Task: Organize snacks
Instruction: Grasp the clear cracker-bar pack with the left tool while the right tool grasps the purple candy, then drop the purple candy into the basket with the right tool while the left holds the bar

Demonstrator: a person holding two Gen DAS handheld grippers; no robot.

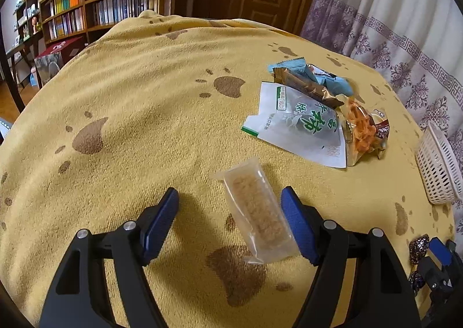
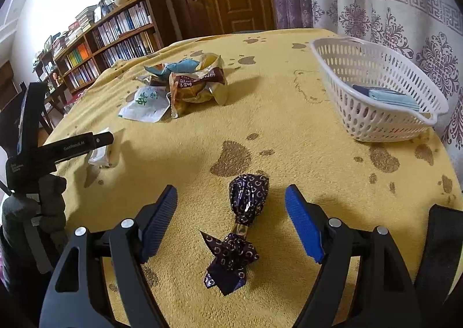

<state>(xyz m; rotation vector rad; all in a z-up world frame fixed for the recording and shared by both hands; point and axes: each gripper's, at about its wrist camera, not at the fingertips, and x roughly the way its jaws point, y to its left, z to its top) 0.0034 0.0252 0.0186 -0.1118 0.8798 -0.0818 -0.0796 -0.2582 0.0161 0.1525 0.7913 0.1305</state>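
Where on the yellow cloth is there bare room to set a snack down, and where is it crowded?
Free: the wide stretch of cloth between the snack pile and the white basket, and the far-left cloth before the bookshelf. Crowded: the pile itself, and near each gripper, where the clear bar packet and the dark candy lie.

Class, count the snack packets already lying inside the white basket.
2 show: a light blue packet on top and a dark blue one partly under it, at the near end of the basket. More may lie hidden beneath.
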